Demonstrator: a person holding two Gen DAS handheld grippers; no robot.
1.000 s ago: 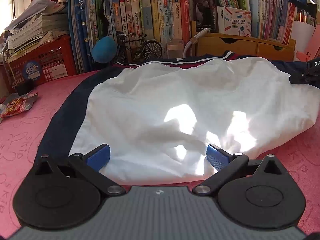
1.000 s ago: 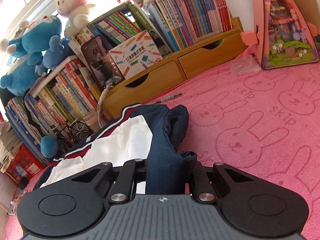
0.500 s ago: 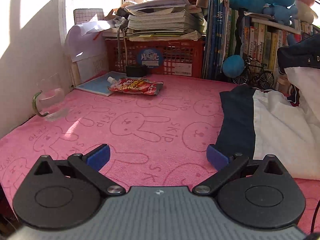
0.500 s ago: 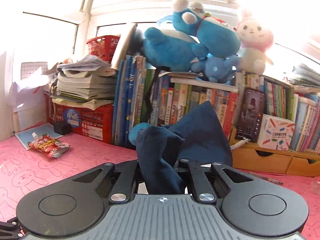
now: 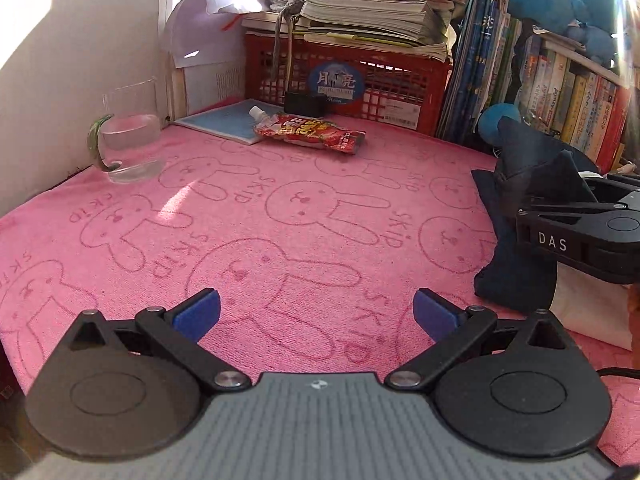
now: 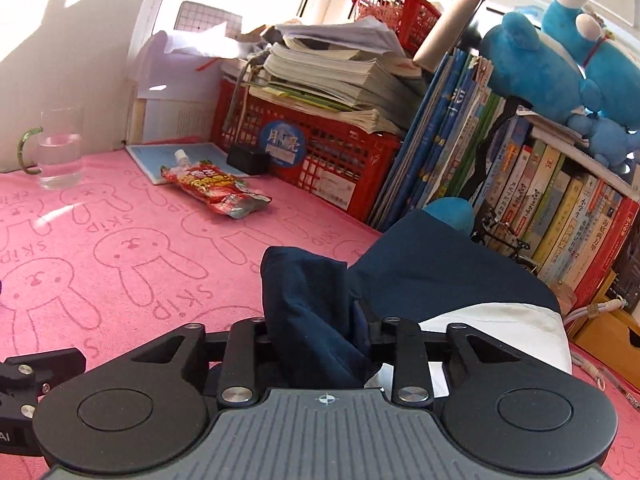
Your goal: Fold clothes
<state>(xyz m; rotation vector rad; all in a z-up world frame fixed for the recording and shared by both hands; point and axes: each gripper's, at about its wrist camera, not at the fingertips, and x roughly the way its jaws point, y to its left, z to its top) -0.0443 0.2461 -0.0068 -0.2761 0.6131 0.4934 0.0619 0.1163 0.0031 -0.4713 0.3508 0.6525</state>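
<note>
The garment is navy and white. In the right wrist view my right gripper [image 6: 320,332] is shut on a bunched navy edge [image 6: 308,308], lifted above the pink towel, with the white panel [image 6: 500,332] and more navy cloth [image 6: 440,264] trailing to the right. In the left wrist view my left gripper [image 5: 316,314] is open and holds nothing, low over bare pink towel [image 5: 280,240]. The right gripper [image 5: 580,232] shows at the right edge with the navy cloth [image 5: 524,184] in it, the white part [image 5: 592,304] below.
A glass mug of water [image 5: 128,140] stands at the far left by the wall. A red snack pouch [image 5: 308,134] lies in front of a red crate [image 5: 348,80] stacked with papers. Books [image 6: 540,200] and blue plush toys [image 6: 540,60] line the back right.
The left gripper has swung left, off the white garment, to over bare pink towel. The right gripper has carried the navy edge up and leftward, folding it across the garment.
</note>
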